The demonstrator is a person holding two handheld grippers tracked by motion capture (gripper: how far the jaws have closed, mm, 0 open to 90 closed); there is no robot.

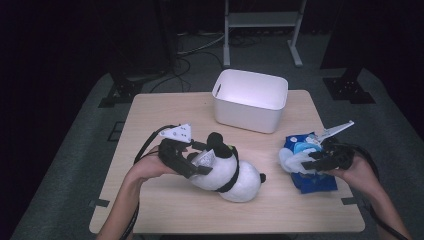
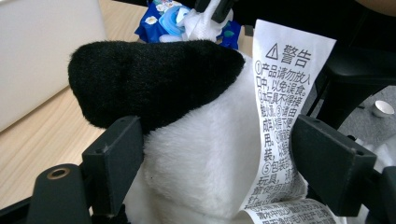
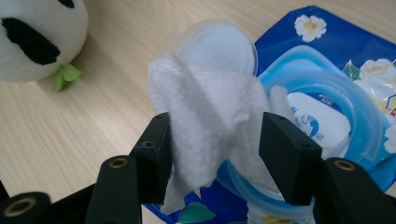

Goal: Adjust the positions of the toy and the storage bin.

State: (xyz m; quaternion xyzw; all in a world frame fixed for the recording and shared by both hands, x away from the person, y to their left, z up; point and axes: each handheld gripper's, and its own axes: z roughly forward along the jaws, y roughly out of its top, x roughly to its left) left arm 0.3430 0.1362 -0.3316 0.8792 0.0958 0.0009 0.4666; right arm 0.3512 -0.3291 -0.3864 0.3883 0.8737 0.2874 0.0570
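Black two-jaw grippers [image 1: 197,159] [image 1: 312,161]; grey triangular top plates; brass-ringed screw holes; black trailing cables.

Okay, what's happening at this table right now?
A person works two hand-held tongs at a wooden table. The left tongs are clamped on a plush panda lying on its side, with the toy's printed warning tag caught between the jaws too. The right tongs sit around a white wipe pulled up from an open blue wipes pack; whether the pads are pressing on it is hard to tell. A white bin waits at the far edge.
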